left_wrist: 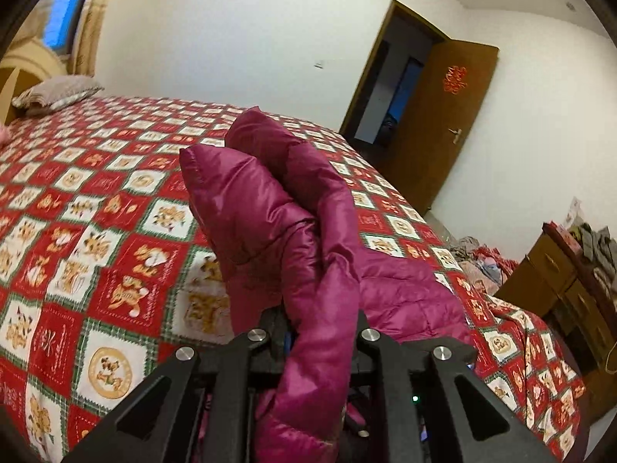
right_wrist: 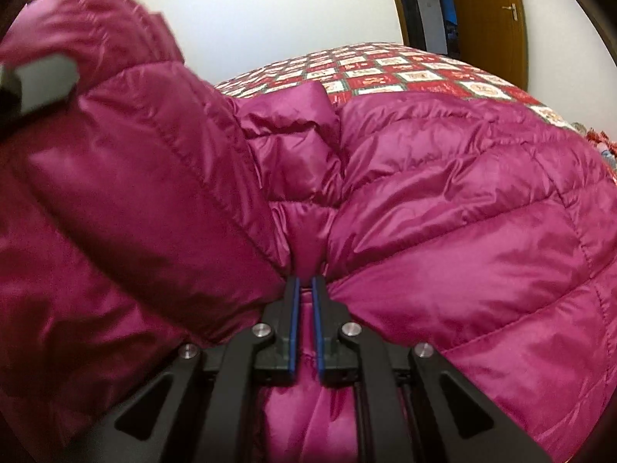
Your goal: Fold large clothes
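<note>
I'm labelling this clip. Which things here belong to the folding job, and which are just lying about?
Job:
- magenta puffer jacket
- left gripper, shut on it
- right gripper, shut on it
- bed beneath

Lying about:
- pillow
- wooden door
- dresser

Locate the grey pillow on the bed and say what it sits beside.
In the left wrist view the grey pillow lies at the far left end of the bed, beside the wooden headboard and below the curtained window.

Magenta quilted jacket [right_wrist: 443, 200], red-and-white checked bedspread [left_wrist: 96, 212] with orange motifs, brown door [left_wrist: 443, 123].
</note>
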Motion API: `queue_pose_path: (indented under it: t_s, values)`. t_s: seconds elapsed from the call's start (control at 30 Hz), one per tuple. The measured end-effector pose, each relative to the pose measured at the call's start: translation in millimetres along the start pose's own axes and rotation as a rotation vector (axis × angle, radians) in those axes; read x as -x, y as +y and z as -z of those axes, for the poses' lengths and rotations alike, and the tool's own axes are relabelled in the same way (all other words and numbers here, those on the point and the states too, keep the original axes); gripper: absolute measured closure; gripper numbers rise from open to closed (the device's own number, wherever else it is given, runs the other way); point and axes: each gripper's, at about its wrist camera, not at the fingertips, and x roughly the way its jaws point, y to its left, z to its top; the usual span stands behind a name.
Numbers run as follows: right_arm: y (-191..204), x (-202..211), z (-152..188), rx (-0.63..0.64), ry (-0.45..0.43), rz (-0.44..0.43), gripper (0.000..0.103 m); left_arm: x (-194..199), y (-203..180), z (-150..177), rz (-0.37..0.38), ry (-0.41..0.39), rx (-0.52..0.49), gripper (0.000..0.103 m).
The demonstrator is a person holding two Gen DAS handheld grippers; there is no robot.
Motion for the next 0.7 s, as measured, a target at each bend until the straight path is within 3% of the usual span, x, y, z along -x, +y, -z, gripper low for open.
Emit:
queue_pose_path:
  t_s: [0.37, 0.6, 0.7]
  values:
    - [-17.4, 12.2, -5.3, -0.032, 0.037, -0.12, 0.094, -6.2, -35.1, -1.3, 0.012, 0.004, -0.106, 0.088]
    - [-52.0, 47.1, 2.5, -0.092, -0.018, -0.167, 0.094, -15.4, -66.4, 1.6, 0.029, 0.019, -0.182, 0.088]
    - [-75.4, 66.8, 6.1, -0.123, -0.052, -0.148, 0.094, -21.2, -82.7, 6.5, 0.038, 0.028, -0.225, 0.088]
